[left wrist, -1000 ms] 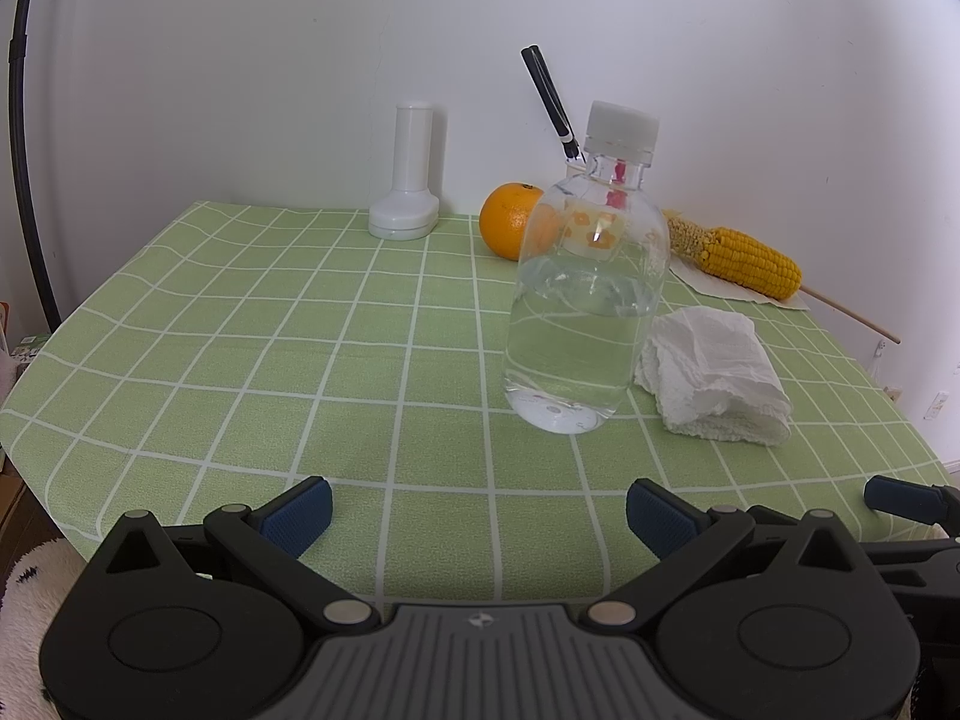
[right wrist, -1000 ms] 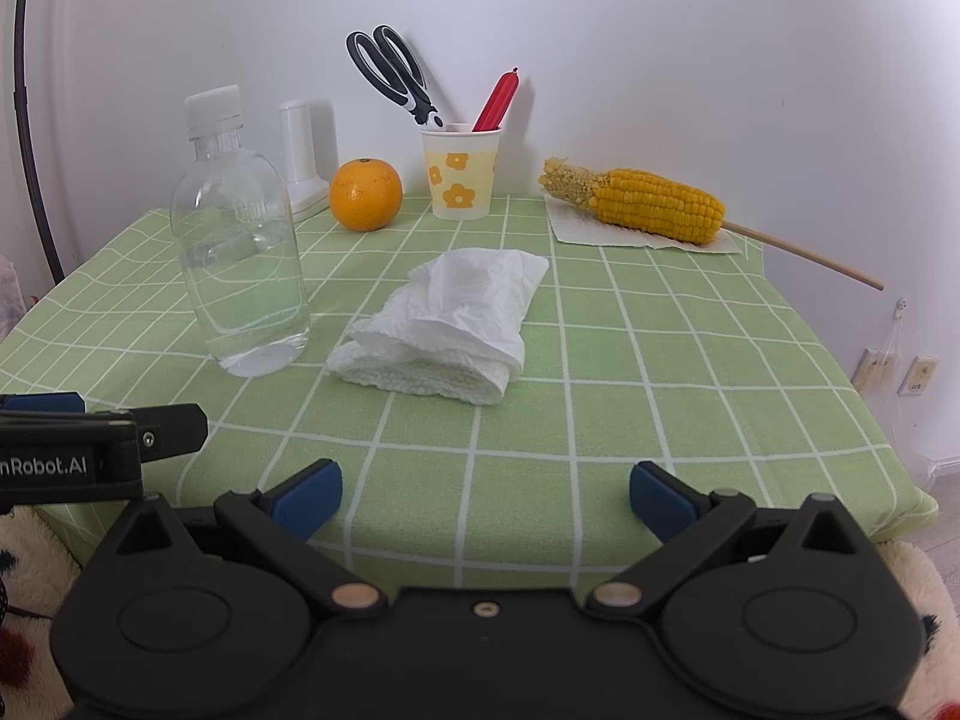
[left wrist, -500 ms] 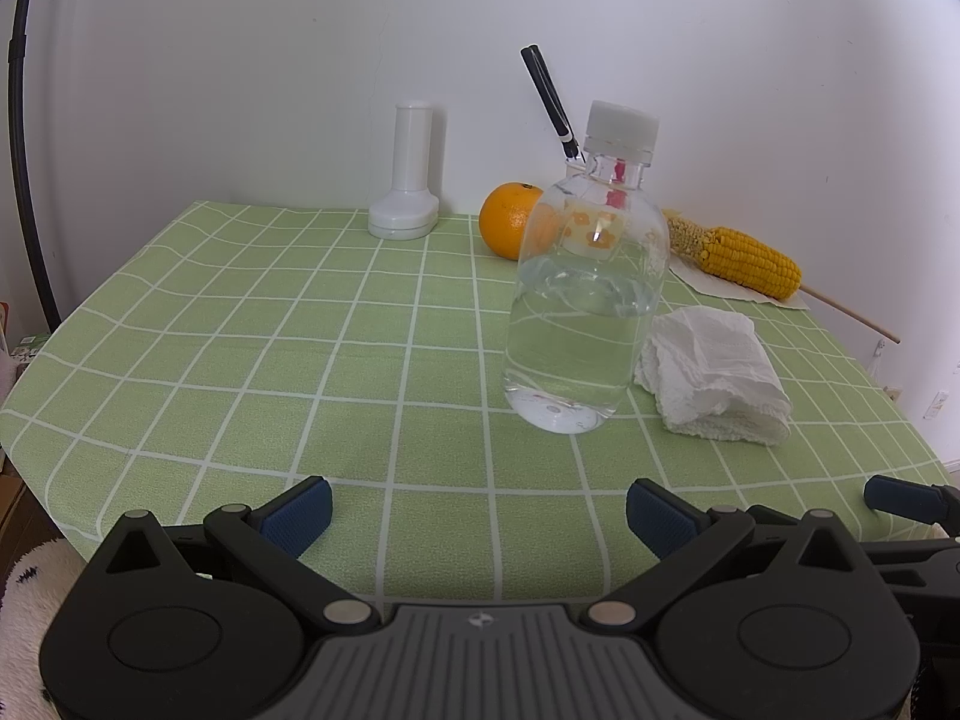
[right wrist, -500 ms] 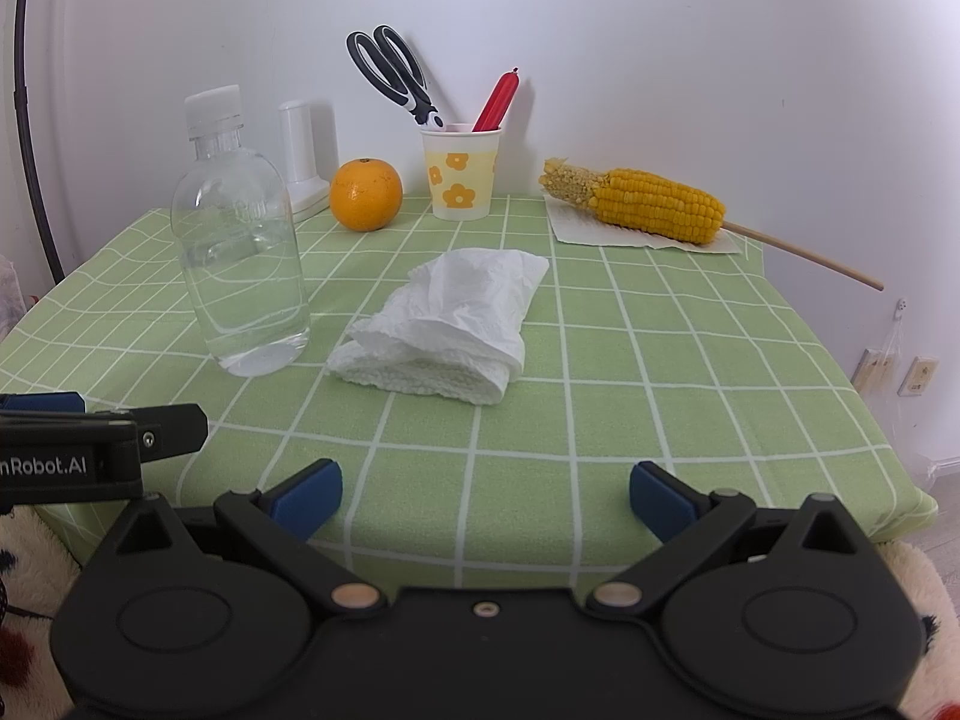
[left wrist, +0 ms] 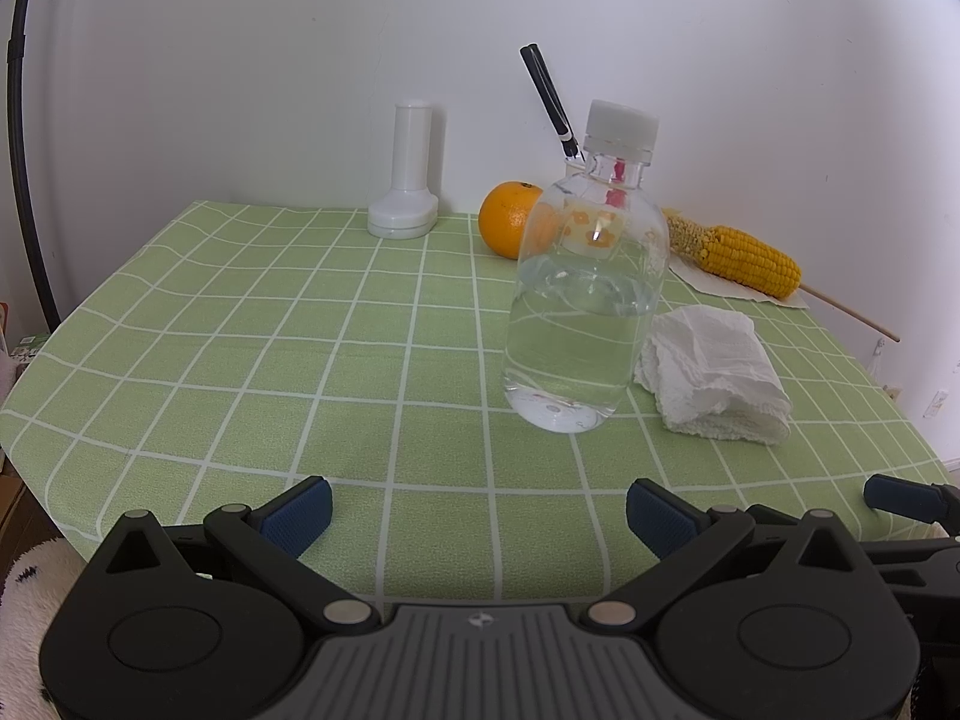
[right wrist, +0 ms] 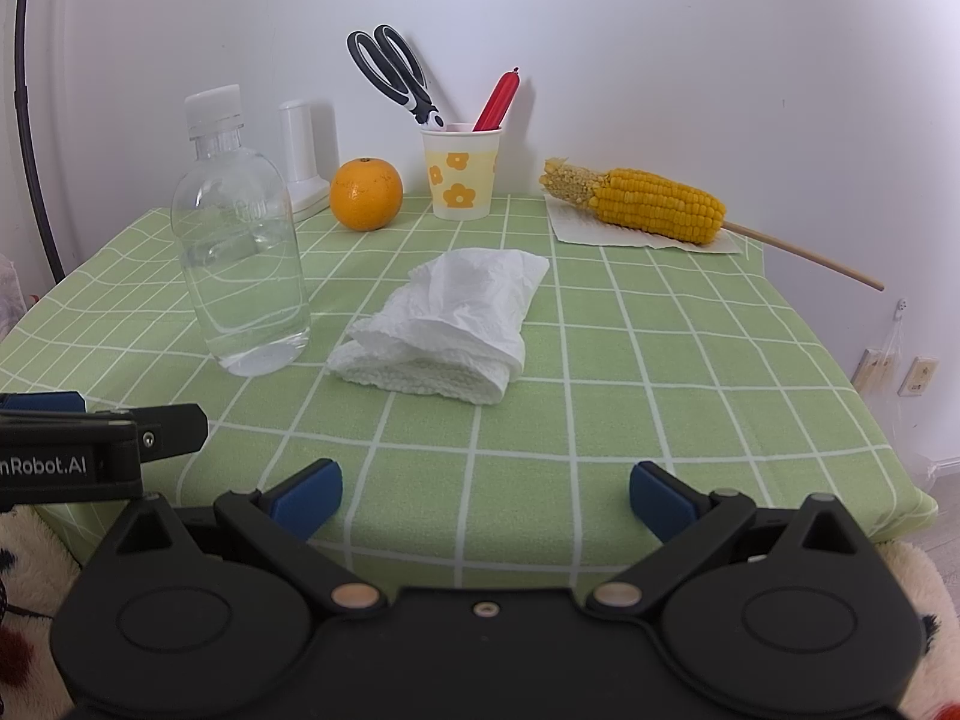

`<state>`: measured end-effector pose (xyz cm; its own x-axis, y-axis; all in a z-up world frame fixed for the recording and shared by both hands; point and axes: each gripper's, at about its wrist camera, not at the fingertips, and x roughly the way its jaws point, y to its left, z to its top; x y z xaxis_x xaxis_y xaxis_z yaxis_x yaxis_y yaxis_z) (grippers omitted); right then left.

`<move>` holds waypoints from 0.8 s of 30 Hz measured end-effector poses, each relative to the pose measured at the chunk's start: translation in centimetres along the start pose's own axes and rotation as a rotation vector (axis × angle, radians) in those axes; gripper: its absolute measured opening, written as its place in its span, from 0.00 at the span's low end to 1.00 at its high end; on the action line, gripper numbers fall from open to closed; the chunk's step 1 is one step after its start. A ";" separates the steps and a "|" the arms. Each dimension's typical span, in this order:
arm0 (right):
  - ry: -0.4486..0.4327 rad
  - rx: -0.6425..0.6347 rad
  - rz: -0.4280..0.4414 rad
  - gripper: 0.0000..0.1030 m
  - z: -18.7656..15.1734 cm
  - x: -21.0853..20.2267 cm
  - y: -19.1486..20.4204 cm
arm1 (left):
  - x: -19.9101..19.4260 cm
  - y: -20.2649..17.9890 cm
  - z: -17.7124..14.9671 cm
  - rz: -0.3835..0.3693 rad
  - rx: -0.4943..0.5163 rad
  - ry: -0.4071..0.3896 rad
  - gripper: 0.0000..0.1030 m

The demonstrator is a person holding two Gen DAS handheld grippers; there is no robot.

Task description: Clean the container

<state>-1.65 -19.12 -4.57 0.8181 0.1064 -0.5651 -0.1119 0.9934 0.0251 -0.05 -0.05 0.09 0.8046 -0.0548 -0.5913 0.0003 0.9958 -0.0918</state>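
Standing upright on a surface [left wrist: 240, 324] covered in green checked cloth, a clear capped bottle [left wrist: 585, 312] holds water to a little over half its height, with a crumpled white paper towel [left wrist: 711, 378] lying just beside it on the right. Both hand-held grippers wait at the near edge, gripping nothing: the left hand-held gripper [left wrist: 477, 516] has its blue pads spread wide, facing the bottle, and the right hand-held gripper [right wrist: 486, 495] is spread just as wide, facing the towel [right wrist: 447, 324].

The right wrist view gives the fuller account of the far edge. There a paper cup with yellow flowers [right wrist: 461, 171] stands against the wall, holding black-handled scissors [right wrist: 393, 75] and a red utensil [right wrist: 498, 102]. From the left wrist view the cup is seen only through the bottle, and one black scissor handle [left wrist: 549, 99] rises above it.

An orange [right wrist: 366, 193] sits near the cup, to its left, and a white cylindrical stand [left wrist: 408, 174] lies further left; the left view shows this stand whole, while the right view has it half hidden behind the bottle [right wrist: 240, 252]. A cob of corn on a stick [right wrist: 648, 204], partly stripped at one end, rests on white paper [right wrist: 576, 228] at the far right. The right view alone takes in the side of the left hand-held gripper [right wrist: 96, 444] at its left margin, and wall sockets [right wrist: 894, 372] beyond the right end.
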 end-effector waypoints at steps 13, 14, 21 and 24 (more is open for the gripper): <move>0.007 0.003 0.005 1.00 0.1 0.0 -0.1 | -0.3 0.0 0.0 -0.021 -0.007 -0.007 1.00; 0.010 0.004 0.006 1.00 0.1 0.1 -0.1 | -0.5 0.0 0.1 -0.029 -0.006 -0.019 1.00; 0.033 0.072 0.031 0.99 1.8 -0.2 -0.9 | -2.3 -0.7 2.3 -0.095 0.027 -0.133 1.00; 0.019 0.137 0.055 0.98 2.8 -0.5 -2.0 | -3.2 -0.7 3.8 -0.124 0.012 -0.178 1.00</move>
<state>-0.24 -21.04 -2.00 0.8020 0.1617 -0.5750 -0.0777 0.9827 0.1679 -0.37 -0.32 5.06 0.8903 -0.1636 -0.4250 0.1119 0.9832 -0.1442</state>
